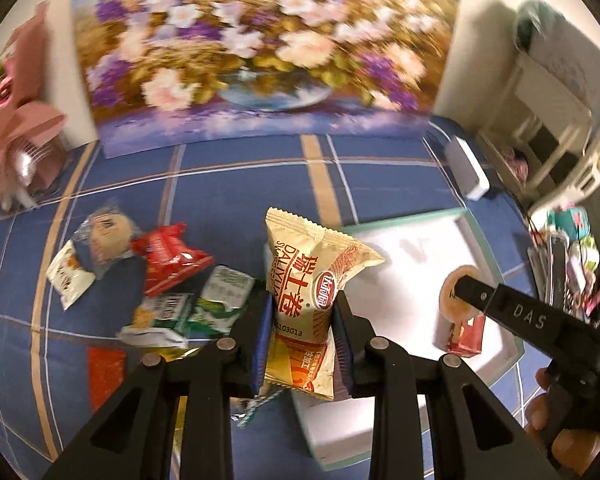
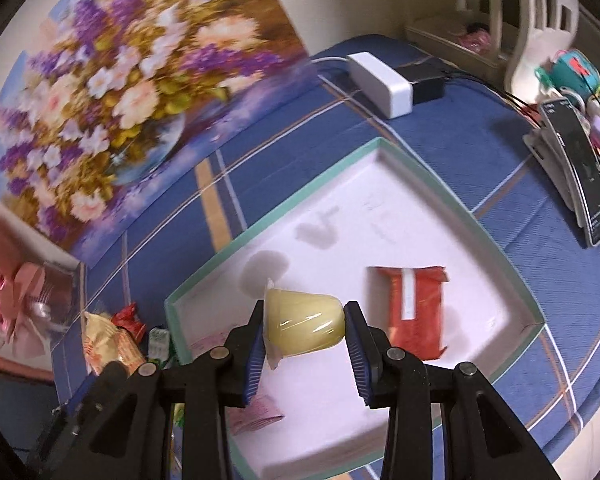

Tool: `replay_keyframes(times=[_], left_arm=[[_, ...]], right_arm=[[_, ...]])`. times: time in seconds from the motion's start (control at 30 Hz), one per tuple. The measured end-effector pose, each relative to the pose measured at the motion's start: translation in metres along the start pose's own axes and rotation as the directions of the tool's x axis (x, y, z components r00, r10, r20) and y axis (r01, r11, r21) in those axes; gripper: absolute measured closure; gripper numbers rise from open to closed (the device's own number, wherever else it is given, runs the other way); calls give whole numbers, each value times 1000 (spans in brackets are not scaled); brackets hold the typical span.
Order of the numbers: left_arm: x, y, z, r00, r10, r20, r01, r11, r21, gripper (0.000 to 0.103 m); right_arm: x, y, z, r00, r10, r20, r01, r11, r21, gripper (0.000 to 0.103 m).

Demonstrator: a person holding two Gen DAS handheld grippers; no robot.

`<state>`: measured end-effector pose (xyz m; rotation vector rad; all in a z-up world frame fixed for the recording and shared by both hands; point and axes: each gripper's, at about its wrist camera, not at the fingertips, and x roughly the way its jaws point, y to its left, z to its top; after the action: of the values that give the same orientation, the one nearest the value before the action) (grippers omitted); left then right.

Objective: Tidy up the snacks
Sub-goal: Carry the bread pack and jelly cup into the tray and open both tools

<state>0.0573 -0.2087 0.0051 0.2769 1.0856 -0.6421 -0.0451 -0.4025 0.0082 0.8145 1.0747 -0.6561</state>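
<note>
Your left gripper [image 1: 302, 320] pinches a tall gold snack bag [image 1: 310, 292] upright between its fingers, at the near left edge of the white tray [image 1: 496, 258]. Your right gripper [image 2: 306, 338] clamps a small yellow jelly cup [image 2: 306, 328] on its side, over the tray's floor. A red packet [image 2: 414, 308] lies flat inside the tray. More wrapped snacks [image 1: 168, 276] sit piled on the blue checked cloth [image 1: 240, 184] to the left.

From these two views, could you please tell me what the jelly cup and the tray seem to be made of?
Jelly cup: likely thin clear plastic, glossy; highlights streak its side and a film lid flange sticks out at the left finger.
Tray: probably cardboard, matte white inside with a teal edge; its thin walls fold squarely at the corners.
</note>
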Motion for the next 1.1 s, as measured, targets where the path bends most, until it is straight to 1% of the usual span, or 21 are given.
replay_keyframes(times=[0.17,0.43,0.73,0.93,1.1], left_arm=[[22,-26,-1,999,9,-35,-7,999,49,73],[48,-47,1,998,18,-63,-13,997,76,73],[55,-55,5,998,27,-59,-22,996,83,73],[54,-63,8,999,30,-39,-26,995,97,73],[54,-63,9,998,49,-37,-45,994,99,73]], right_arm=[[5,-9,5,1000,-3,-10,3,1000,16,63],[14,-18,9,999,-25,-25,25,999,26,63],[18,-21,11,999,-31,-37,32,999,30,63],[17,-18,11,999,-29,-37,30,999,19,63],[19,-20,11,999,-31,-44,32,999,24,63]])
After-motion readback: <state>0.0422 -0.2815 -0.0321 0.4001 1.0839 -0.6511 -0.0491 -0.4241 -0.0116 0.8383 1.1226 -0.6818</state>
